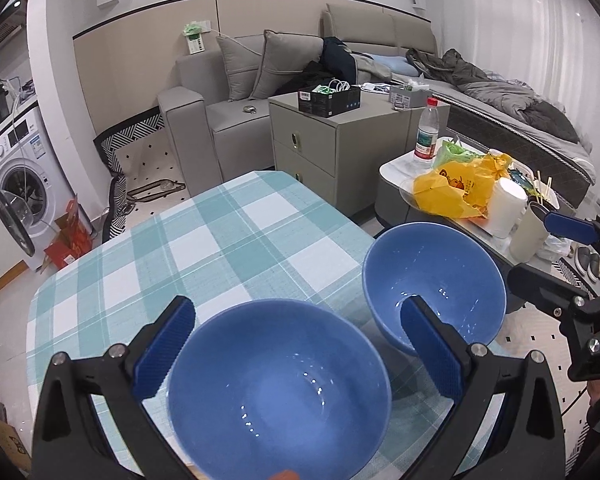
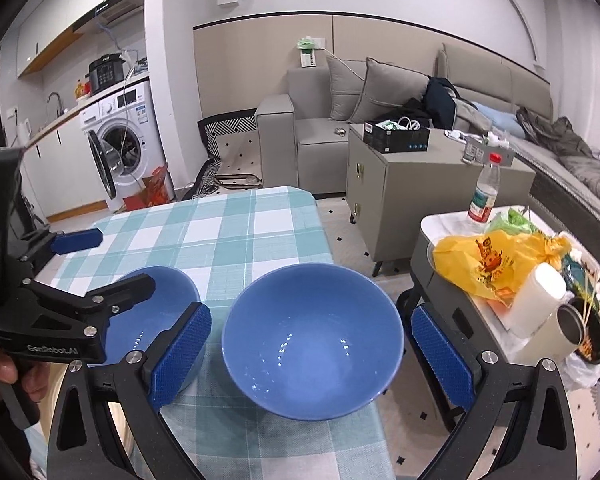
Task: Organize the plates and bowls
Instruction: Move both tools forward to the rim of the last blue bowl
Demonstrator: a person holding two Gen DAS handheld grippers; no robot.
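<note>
While both grippers stand over the checked tablecloth (image 1: 220, 240), neither has closed on anything. The left gripper (image 1: 296, 344) is spread wide, its blue pads flanking the near bowl (image 1: 278, 388); the left pad sits just outside that bowl's rim, and the right pad overlaps the far bowl (image 1: 434, 284) in this view, though whether it touches either rim cannot be told. The right gripper (image 2: 310, 356) is likewise wide open, with the far bowl (image 2: 312, 344) centred between its fingers and daylight visible on both sides. Its left pad lies just beside the near bowl (image 2: 152, 312), which is partly hidden behind the left gripper's body.

Both bowls rest upright and empty on the table, close together, the far bowl near the table's right edge. No plates are visible in either view.

Risks, as judged from this position:
- The two bowls sit close enough that a pad closing between them could strike the neighbouring rim and push it aside.
- The far bowl stands near the cloth's edge; a sideways nudge from an off-centre closure could send it toward the floor.
- Glazed, curved walls offer little purchase; a grip taken across the full width may slip upward off the rim.
- With both tools crowded together, the gripper bodies could collide.
</note>
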